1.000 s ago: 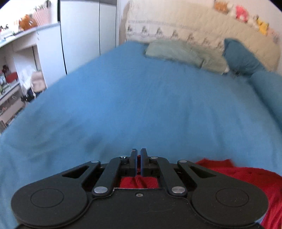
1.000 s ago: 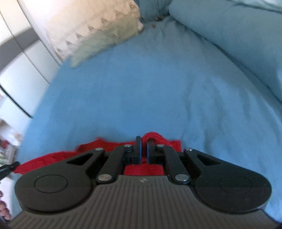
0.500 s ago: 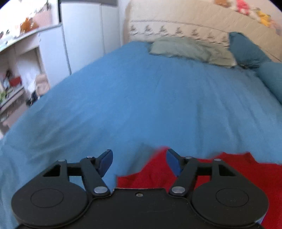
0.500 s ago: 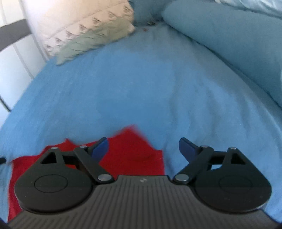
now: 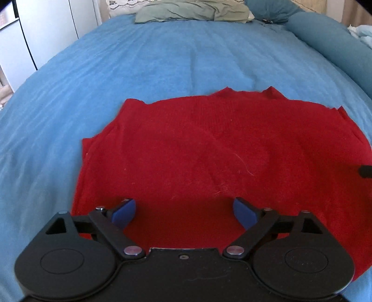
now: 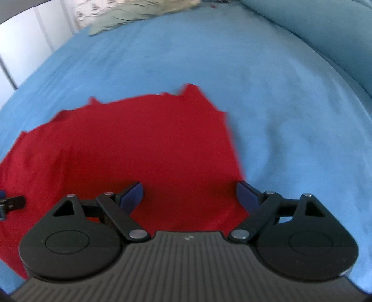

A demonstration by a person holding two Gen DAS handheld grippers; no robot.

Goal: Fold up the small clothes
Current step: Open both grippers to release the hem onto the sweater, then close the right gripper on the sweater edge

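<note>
Both hand-held grippers let go of the red knit garment [image 5: 209, 151] since a second ago; it now lies spread flat on the blue bed cover [image 5: 151, 58], near edge. Left hand-held gripper [image 5: 183, 210]: jaws just opened wide, nothing pinched. Right hand-held gripper [image 6: 189, 194]: jaws wide apart, empty, over the garment's right edge.

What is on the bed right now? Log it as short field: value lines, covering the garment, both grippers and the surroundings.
garment: red knit top, spread flat, unfolded
surface: blue bedspread
left gripper: jaws just opened wide, holds nothing, above the garment's near edge
right gripper: open wide, empty, over the garment's right-hand edge
far end: grey-green pillow, dark blue cushion
right side: blue bolster
fold progress: no fold visible yet
</note>
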